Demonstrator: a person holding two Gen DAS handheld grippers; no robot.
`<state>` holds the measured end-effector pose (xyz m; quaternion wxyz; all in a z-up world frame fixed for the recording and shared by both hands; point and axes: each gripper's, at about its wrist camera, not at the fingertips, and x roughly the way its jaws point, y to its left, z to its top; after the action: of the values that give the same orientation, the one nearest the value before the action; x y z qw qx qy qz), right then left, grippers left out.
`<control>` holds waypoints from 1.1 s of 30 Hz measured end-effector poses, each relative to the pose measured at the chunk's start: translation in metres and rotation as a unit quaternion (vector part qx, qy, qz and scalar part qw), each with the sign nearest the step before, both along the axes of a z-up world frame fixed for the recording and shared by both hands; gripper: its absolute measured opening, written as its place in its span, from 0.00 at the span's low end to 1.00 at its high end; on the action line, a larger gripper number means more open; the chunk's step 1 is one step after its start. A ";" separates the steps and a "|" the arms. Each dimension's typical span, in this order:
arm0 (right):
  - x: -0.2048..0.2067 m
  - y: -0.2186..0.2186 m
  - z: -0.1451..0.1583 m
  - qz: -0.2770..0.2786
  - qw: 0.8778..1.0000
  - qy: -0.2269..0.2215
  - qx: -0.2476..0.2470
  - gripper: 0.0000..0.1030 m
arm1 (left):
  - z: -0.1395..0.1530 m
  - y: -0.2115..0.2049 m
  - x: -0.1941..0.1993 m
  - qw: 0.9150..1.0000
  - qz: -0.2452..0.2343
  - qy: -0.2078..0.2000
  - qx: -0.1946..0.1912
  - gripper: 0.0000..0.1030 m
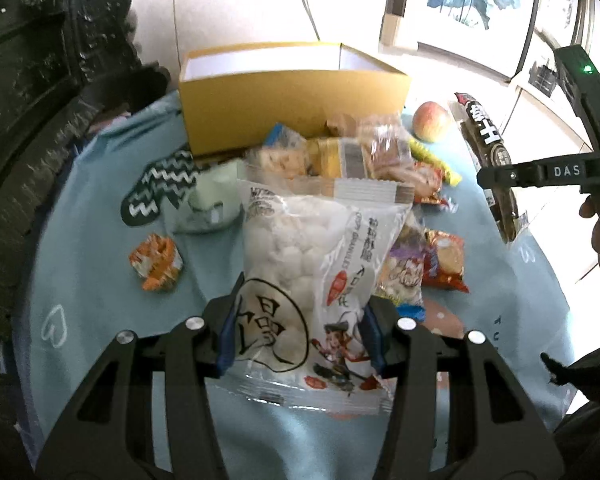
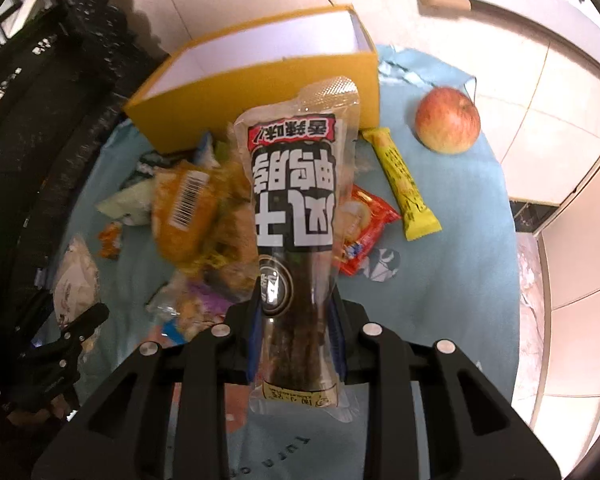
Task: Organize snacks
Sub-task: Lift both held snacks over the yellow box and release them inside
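Note:
My left gripper (image 1: 300,336) is shut on a clear bag of white puffed snacks (image 1: 312,272), lifted above the pile. My right gripper (image 2: 296,340) is shut on a long dark snack pack with big white characters (image 2: 294,208), which stands up between the blue pads. That same dark pack (image 1: 490,152) and the right gripper's black body show at the right of the left wrist view. An open yellow box (image 1: 292,116) (image 2: 260,84) with a white inside stands behind the pile of loose snack packets (image 1: 364,160) (image 2: 196,216) on the light blue cloth.
A red-yellow apple (image 2: 447,120) (image 1: 431,121) lies right of the box. A yellow bar (image 2: 406,184), a red packet (image 2: 364,224) and a small orange packet (image 1: 156,262) lie loose on the round table's cloth (image 2: 440,300). Dark carved furniture (image 1: 40,100) stands at the left; tiled floor beyond.

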<state>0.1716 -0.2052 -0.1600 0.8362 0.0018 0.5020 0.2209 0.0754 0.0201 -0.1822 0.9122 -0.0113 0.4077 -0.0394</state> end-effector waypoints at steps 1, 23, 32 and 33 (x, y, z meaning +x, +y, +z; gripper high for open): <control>-0.002 0.001 0.004 0.001 1.000 -0.004 0.003 0.28 | 0.004 0.000 -0.001 1.000 0.000 -0.004 0.001 0.49; 0.016 0.014 0.102 0.003 0.996 -0.091 0.021 0.28 | 0.113 -0.002 0.043 0.995 0.036 -0.088 -0.007 0.49; 0.068 0.019 0.161 -0.003 0.991 -0.126 0.036 0.28 | 0.162 -0.003 0.097 0.992 0.047 -0.113 0.000 0.49; 0.072 0.020 0.164 -0.004 0.991 -0.128 0.038 0.28 | 0.166 -0.003 0.103 0.992 0.048 -0.117 0.002 0.49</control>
<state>0.2439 -0.1856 0.0044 0.8935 0.0073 0.3825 0.2351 0.1782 0.0176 -0.0158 0.9544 -0.0240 0.2976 0.0040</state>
